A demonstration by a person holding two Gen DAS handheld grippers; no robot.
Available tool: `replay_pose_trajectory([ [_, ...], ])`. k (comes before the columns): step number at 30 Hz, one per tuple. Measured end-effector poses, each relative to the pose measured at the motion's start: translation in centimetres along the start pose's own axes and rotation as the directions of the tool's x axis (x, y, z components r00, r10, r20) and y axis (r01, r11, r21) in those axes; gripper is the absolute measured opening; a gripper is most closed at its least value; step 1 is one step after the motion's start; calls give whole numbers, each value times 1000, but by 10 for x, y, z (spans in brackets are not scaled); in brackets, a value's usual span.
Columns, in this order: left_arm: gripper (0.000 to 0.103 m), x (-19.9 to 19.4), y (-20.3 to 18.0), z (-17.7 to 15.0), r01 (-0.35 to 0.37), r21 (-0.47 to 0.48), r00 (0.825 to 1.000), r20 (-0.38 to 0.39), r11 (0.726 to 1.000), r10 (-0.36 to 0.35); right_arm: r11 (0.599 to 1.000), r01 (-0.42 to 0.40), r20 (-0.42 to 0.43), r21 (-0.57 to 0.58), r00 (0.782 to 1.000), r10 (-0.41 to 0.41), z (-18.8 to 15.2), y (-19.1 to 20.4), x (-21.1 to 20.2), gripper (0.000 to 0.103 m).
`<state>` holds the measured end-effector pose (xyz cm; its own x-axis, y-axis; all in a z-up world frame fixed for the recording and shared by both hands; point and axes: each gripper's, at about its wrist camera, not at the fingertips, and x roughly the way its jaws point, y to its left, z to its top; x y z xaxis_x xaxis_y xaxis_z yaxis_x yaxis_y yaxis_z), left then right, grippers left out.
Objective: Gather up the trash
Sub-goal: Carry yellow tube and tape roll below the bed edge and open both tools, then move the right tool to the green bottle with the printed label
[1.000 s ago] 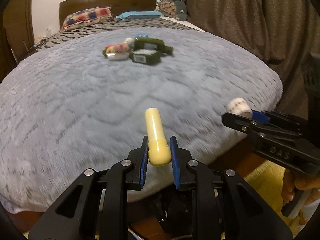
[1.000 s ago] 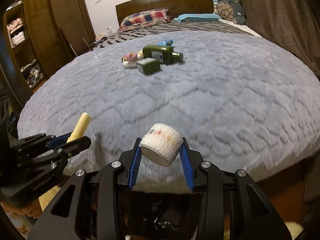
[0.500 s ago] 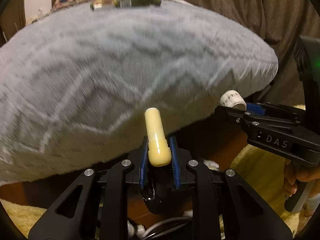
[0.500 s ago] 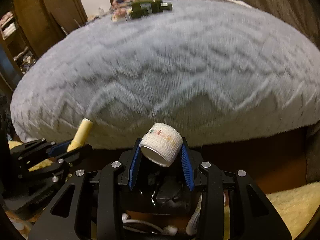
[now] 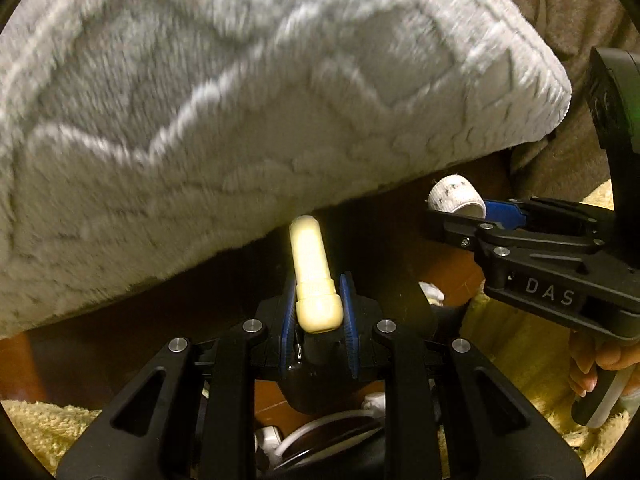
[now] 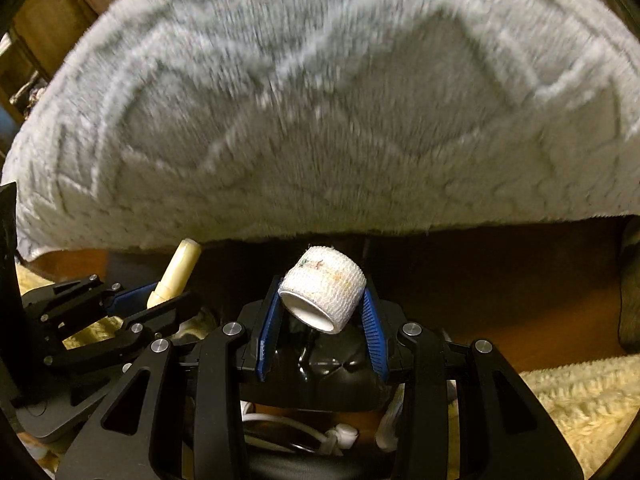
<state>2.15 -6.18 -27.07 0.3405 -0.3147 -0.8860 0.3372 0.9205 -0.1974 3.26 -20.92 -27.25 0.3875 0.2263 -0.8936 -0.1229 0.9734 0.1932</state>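
1. Grey plush bedspread [image 5: 240, 92] fills the upper part of both wrist views, its hem hanging over a dark wooden bed frame, with yellow shaggy rug [image 6: 580, 400] at the floor.
2. Our left gripper [image 5: 316, 312] pinches a pale yellow capped tube [image 5: 310, 264] by its cap end, blue pads pressed to both sides.
3. Our right gripper [image 6: 322, 320] clamps a white bandage roll [image 6: 324, 292] across its width, the hollow core facing the camera.
4. A second ago the bed top and the green bottles left on it were in view; now both hands have dropped below the mattress edge and tilted down.
5. Beneath the jaws sits a dark, glossy bin-like shape [image 6: 320, 376] with white scraps beside it.
6. We judge both pieces are about ready to release; the bottles remain to collect.
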Motion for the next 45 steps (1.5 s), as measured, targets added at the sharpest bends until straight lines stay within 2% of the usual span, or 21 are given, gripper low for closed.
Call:
replay_pose_trajectory([
  [12,20,17,4,-3,28,-17,996,-80,999,-30,999,-31,-56,17,998,32,9,6,25,40],
  [14,21,18,5,-3,25,-20,996,-84,999,-27,999,-32,-54,27,998,34,9,3,26,50],
  [16,27,16,7,-4,24,-25,996,-80,999,-25,999,-36,-44,39,998,37,12,-2,24,56],
  [18,28,11,9,-3,15,-25,997,-75,1000,-17,998,-34,-34,44,999,36,12,-4,20,56],
  [22,38,0,10,0,-6,-22,998,-56,1000,5,998,-30,-5,46,1000,30,15,-6,5,59],
  [26,47,-24,10,5,-35,-10,999,-10,999,35,999,-18,50,45,999,15,18,-7,-20,66],
  [27,52,-33,10,7,-43,-7,999,7,999,43,999,-13,68,45,998,10,16,-8,-29,69],
  [29,61,-47,9,8,-58,-8,997,45,998,58,999,3,113,47,994,-8,17,-7,-46,80],
  [31,69,-64,12,13,-72,-20,994,79,997,73,999,16,146,47,989,-23,20,-7,-59,86],
  [36,79,-117,23,35,-117,-44,975,187,992,123,998,32,250,54,967,-45,34,-17,-104,89],
  [38,81,-134,29,45,-139,-51,964,223,989,147,997,44,290,60,955,-59,43,-15,-119,94],
  [41,82,-153,38,68,-180,-66,947,258,981,191,997,63,334,52,939,-77,66,-18,-133,95],
  [44,82,-167,47,95,-221,-77,933,272,972,234,997,76,353,31,932,-82,88,-14,-141,95],
  [45,83,-162,47,94,-232,-82,930,274,969,246,997,74,355,22,932,-77,97,-14,-139,95],
])
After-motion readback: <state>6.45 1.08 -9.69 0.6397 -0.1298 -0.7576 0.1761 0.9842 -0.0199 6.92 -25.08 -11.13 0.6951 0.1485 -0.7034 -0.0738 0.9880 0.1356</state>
